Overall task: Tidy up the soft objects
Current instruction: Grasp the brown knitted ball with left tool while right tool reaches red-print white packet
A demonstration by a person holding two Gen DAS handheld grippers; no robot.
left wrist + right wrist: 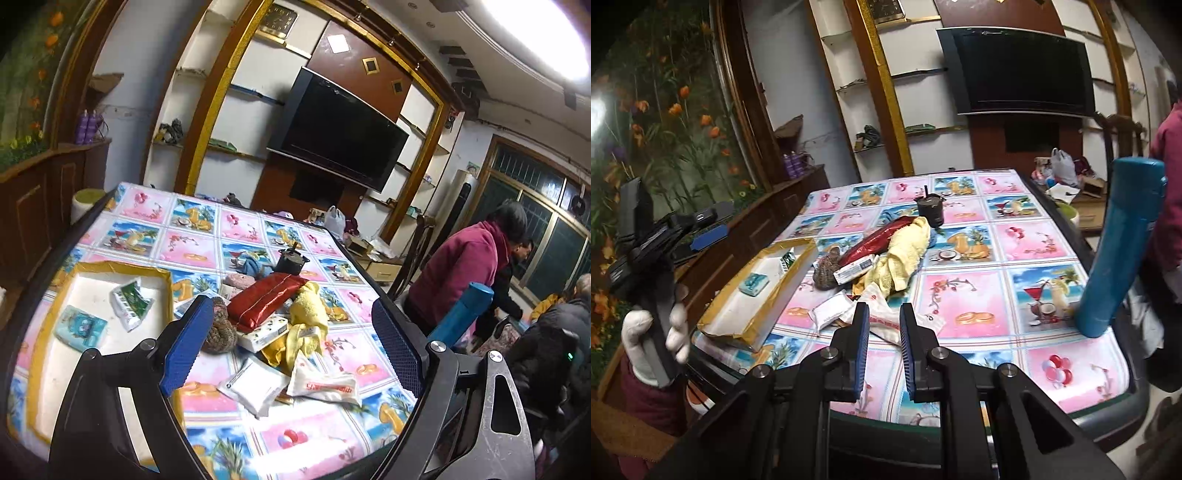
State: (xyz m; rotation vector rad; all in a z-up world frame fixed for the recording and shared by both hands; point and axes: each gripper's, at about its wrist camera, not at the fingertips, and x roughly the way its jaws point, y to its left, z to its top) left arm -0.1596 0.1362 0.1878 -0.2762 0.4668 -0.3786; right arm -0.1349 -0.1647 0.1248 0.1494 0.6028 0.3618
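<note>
Soft stuff pile (284,317): heaped mid tabletop (1027,280), red shiny pack on top, yellow towel (308,317) draped beside it, knitted brown thing at the left edge
Loose packets: two white tissue packs (255,387) at the near side of the pile
Box tray (92,280): left of the pile, holds a green pack and a teal pack
Left gripper (291,343): jaws wide apart, nothing between them, up above the tabletop, gloved hand (653,332) on its handle
Right gripper (884,347): nearly closed, narrow gap, nothing in it, pointing at the white packs
Blue cylinder (1123,247): standing at the right edge
</note>
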